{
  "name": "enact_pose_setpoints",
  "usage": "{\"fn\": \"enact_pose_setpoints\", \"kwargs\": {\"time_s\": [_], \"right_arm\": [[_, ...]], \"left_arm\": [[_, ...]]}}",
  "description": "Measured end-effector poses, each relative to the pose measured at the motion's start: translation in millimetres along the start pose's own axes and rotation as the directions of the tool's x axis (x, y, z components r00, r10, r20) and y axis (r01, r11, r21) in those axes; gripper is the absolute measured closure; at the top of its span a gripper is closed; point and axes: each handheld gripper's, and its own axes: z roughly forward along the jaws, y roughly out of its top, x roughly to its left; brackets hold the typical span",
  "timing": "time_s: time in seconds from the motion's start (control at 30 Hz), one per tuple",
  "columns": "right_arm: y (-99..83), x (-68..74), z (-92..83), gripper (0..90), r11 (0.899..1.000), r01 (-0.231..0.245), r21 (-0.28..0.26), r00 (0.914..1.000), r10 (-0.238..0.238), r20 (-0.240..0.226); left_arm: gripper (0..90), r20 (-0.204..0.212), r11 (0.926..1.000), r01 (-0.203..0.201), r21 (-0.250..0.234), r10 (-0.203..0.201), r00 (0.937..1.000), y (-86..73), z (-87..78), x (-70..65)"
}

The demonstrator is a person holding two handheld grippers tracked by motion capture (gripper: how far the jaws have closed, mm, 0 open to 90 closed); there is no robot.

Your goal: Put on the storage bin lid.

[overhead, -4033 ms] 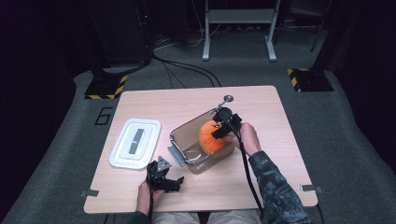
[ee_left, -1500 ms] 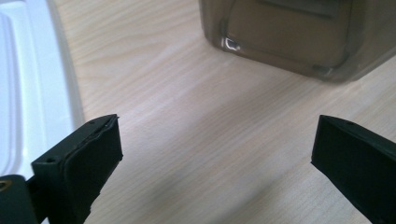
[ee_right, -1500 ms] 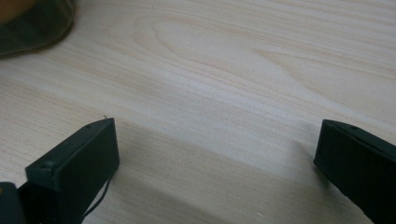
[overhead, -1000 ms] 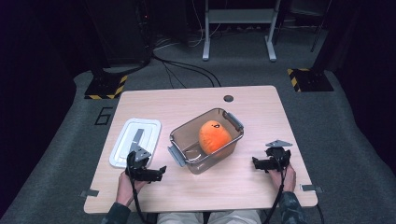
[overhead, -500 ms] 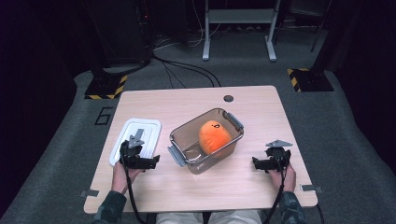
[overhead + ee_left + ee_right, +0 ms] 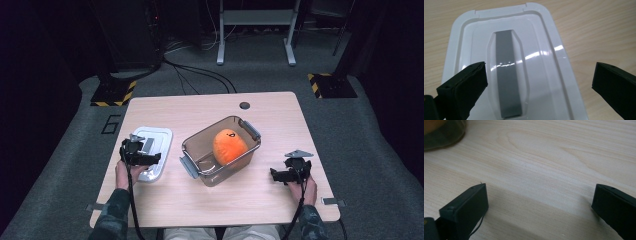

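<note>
A clear brown plastic bin with grey end handles sits mid-table, holding an orange plush toy. Its white lid with a grey centre strip lies flat at the table's left. My left gripper hovers over the lid's near end, jaws wide open on either side of the strip, nothing held. My right gripper rests low over bare wood at the right, open and empty; the bin's rounded corner shows at the upper left of the right gripper view.
The wooden table has a round grommet hole near its far edge. Cables and black-yellow floor plates lie on the grey carpet beyond.
Four seconds ago my right gripper was at the bin with the plush; it has since drawn back to the right. My left gripper has moved up and left onto the lid.
</note>
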Motion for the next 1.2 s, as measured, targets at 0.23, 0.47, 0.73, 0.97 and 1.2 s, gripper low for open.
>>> {"fn": "enact_pose_setpoints", "kwargs": {"time_s": [0.23,0.47,0.73,0.97,1.2], "right_arm": [[0.0,0.0,0.0,0.0,1.000,-0.001,-0.001,1.0000,0.001,-0.001],[0.1,0.0,0.0,0.0,1.000,0.000,0.000,1.0000,0.000,0.000],[0.1,-0.1,0.0,0.0,1.000,0.000,0.000,1.0000,0.000,0.000],[0.1,0.4,0.0,0.4,1.000,-0.008,-0.004,1.0000,0.008,0.002],[-0.1,0.0,-0.2,0.4,1.000,-0.001,-0.003,1.0000,0.001,0.005]], "left_arm": [[0.1,-0.045,0.9982,0.024,0.054,-0.022,0.9988,3.7,16.7,17.7],[1.6,-0.074,0.9966,0.041,0.071,-0.036,0.9966,5.6,26.1,25.1],[36.9,-0.081,0.9967,0.032,0.075,-0.026,0.9964,4.5,30.6,25.2],[48.9,-0.087,0.9959,0.032,0.085,-0.025,0.9959,2.6,34.7,24.8],[64.2,-0.079,0.9968,0.038,0.070,-0.033,0.9964,1.5,35.0,27.9]]}}
